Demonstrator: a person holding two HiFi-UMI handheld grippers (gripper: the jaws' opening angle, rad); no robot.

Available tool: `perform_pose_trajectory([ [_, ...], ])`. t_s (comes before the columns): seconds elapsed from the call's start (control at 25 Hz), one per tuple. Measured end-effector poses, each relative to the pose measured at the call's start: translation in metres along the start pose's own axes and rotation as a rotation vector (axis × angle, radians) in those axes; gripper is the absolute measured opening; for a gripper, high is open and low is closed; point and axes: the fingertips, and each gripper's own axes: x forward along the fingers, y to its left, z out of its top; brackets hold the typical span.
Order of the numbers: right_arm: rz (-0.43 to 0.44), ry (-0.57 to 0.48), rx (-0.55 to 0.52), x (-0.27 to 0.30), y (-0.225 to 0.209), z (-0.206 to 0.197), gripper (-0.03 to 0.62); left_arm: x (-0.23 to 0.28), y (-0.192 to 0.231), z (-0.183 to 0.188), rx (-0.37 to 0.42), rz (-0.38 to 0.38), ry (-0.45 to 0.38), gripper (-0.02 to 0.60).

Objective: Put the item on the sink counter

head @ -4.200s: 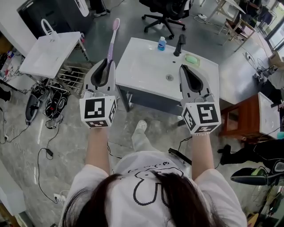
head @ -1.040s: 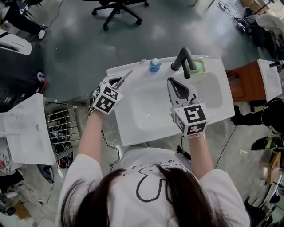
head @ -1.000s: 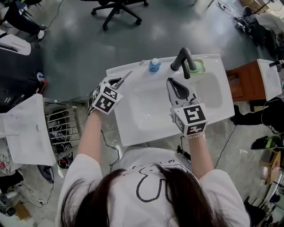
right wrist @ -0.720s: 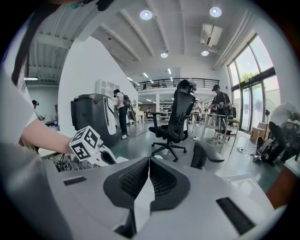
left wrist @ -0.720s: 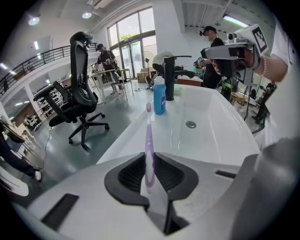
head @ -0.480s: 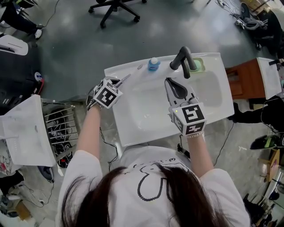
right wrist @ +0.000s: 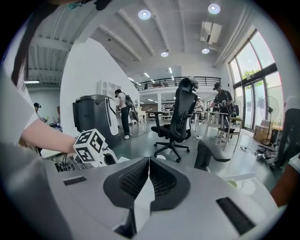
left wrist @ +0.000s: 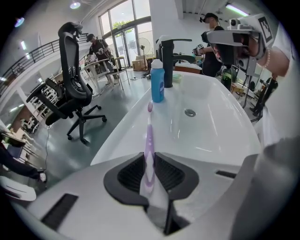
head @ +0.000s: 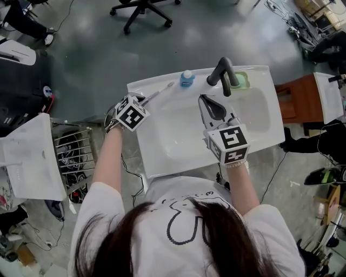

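Observation:
A purple toothbrush (head: 159, 92) sticks out of my left gripper (head: 142, 100), which is shut on its handle. The gripper tilts down at the back left corner of the white sink counter (head: 154, 159). In the left gripper view the toothbrush (left wrist: 149, 136) runs along the counter's left rim, its head low just short of a blue bottle (left wrist: 157, 82); I cannot tell whether it touches. My right gripper (head: 213, 106) hovers over the basin, shut with nothing in it. Its own view shows the right gripper (right wrist: 149, 176) with pads together.
A black faucet (head: 224, 70) and a green soap (head: 240, 81) stand at the back rim, right of the blue bottle (head: 187, 79). The drain (left wrist: 190, 112) lies in the basin. A wire rack (head: 75, 157) stands left of the sink, a wooden stand (head: 294, 100) right, an office chair (head: 143, 8) beyond.
The person has walked up to the sink. Over the last second my left gripper has sunk and tipped downward, bringing the toothbrush lower toward the counter rim. The right gripper has stayed put.

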Motion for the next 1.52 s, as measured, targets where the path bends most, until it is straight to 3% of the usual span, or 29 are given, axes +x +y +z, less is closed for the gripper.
perform_pose_trajectory([
  [0.04,0.003,-0.004,0.0,0.0,0.0,0.001,0.031,-0.001,0.001,-0.001,-0.006,0.003,0.0,0.076],
  [0.16,0.012,-0.017,0.0,-0.001,0.0,0.007,0.031,-0.005,0.003,-0.002,-0.041,0.003,-0.012,0.23],
  [0.2,0.014,-0.022,0.001,-0.002,0.001,0.008,0.03,-0.008,0.003,-0.002,-0.047,0.007,-0.017,0.254],
  [0.6,0.036,-0.103,-0.028,-0.021,0.011,0.036,0.031,-0.052,-0.001,0.008,-0.086,0.082,-0.09,0.258],
  [1.0,0.046,-0.198,-0.082,-0.052,0.028,0.065,0.03,-0.106,-0.017,0.018,-0.071,0.161,-0.173,0.253],
  [1.52,0.046,-0.261,-0.132,-0.076,0.03,0.091,0.029,-0.17,-0.028,0.058,-0.173,0.234,-0.439,0.239],
])
